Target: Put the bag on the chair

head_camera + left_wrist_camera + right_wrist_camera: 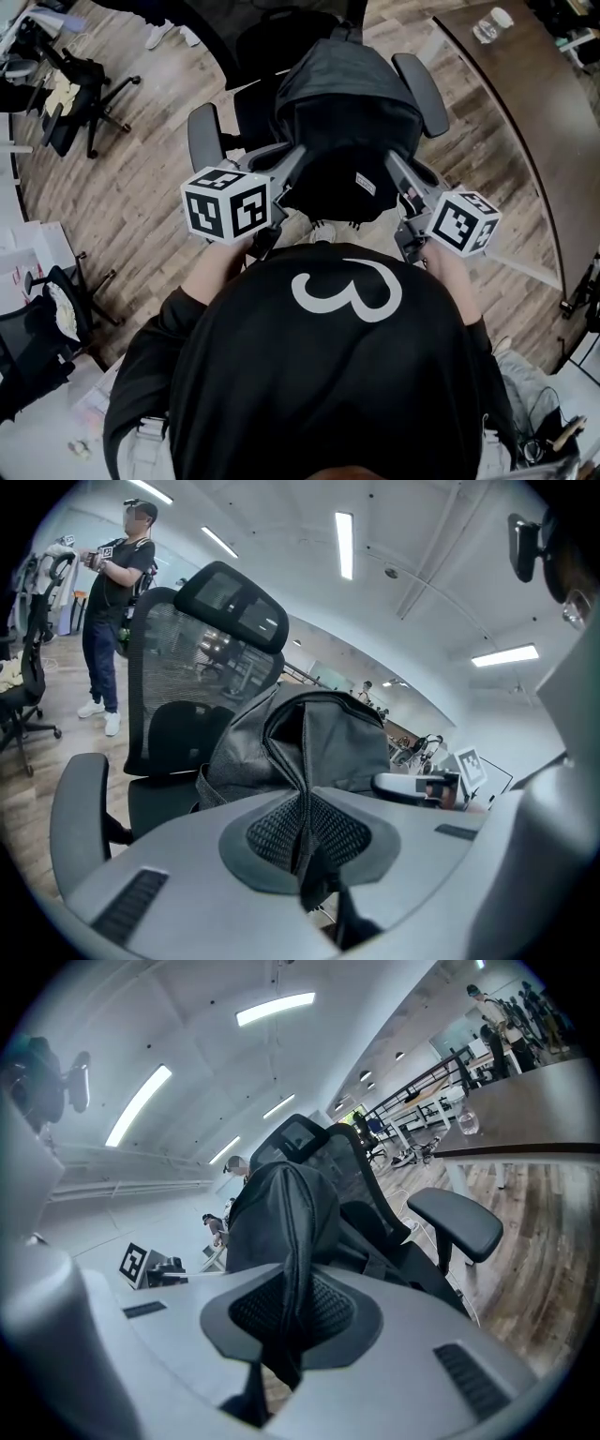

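Observation:
A black bag (342, 122) hangs between my two grippers, over the seat of a black office chair (422, 89) and between its two armrests. I cannot tell whether the bag's underside touches the seat. My left gripper (296, 159) is shut on a fold of the bag's fabric (319, 738), which is pinched between its pads (328, 832). My right gripper (394, 167) is shut on the opposite side of the bag (281, 1213) the same way. The chair's mesh backrest (178, 667) and headrest (230, 597) rise behind the bag. One armrest (459, 1222) shows in the right gripper view.
A curved dark table (534, 103) with a water bottle (492, 23) stands at the upper right. Other office chairs stand at the left (80, 84) and lower left (47, 319). A person (117, 602) stands behind the chair on the wooden floor.

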`<action>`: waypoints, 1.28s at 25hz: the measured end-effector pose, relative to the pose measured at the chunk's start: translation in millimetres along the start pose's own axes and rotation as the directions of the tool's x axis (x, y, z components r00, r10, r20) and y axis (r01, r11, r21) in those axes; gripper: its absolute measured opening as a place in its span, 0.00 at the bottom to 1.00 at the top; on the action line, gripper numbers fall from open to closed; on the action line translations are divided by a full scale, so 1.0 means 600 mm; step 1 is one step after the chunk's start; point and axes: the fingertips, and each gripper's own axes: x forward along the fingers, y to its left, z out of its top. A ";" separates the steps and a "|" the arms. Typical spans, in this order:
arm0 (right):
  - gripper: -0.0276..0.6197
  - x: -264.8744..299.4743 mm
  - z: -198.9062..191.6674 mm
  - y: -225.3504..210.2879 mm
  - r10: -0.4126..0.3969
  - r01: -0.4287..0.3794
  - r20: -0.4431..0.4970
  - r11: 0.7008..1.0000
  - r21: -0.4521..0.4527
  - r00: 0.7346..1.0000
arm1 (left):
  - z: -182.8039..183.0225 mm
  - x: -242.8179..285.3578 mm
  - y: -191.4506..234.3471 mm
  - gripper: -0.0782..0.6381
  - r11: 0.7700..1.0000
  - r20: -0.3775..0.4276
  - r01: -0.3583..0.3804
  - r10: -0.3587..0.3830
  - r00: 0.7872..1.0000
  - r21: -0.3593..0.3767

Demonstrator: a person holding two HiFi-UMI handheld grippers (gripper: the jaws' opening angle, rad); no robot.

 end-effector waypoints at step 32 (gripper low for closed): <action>0.13 0.190 0.128 -0.023 0.156 -0.165 -0.139 0.984 -0.060 0.978 | 0.128 0.033 0.116 0.17 0.979 0.098 -0.159 0.172 0.980 -0.128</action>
